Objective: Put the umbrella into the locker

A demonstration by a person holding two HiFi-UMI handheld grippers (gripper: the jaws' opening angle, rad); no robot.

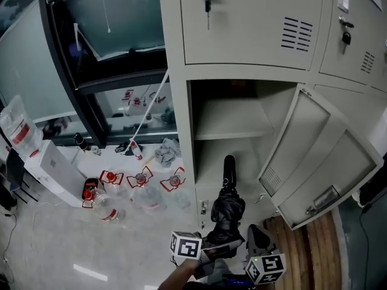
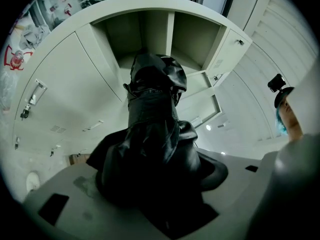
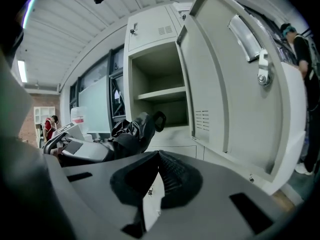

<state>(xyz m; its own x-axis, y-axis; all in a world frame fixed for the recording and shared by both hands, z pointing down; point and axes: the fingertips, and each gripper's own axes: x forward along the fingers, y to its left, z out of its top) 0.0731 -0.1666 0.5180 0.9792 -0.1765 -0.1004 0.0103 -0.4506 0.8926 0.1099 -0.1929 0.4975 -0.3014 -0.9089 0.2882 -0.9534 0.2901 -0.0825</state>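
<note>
Jaws of the left gripper (image 1: 216, 244) are clenched around the folded black umbrella (image 1: 227, 209). The umbrella stands nearly upright before the open locker (image 1: 242, 72), its top end at the mouth of the compartment under the shelf (image 1: 233, 128). The right gripper (image 3: 156, 174) has its jaws pressed together on nothing, just beside the umbrella. The locker door (image 1: 320, 162) hangs wide open.

Slightly glossy black cloth umbrella (image 1: 227, 211), matt painted metal locker (image 1: 242, 23), wood-plank floor (image 1: 314, 252).

Dark-framed window (image 1: 115, 17) beside a pale floor (image 1: 48, 246).
</note>
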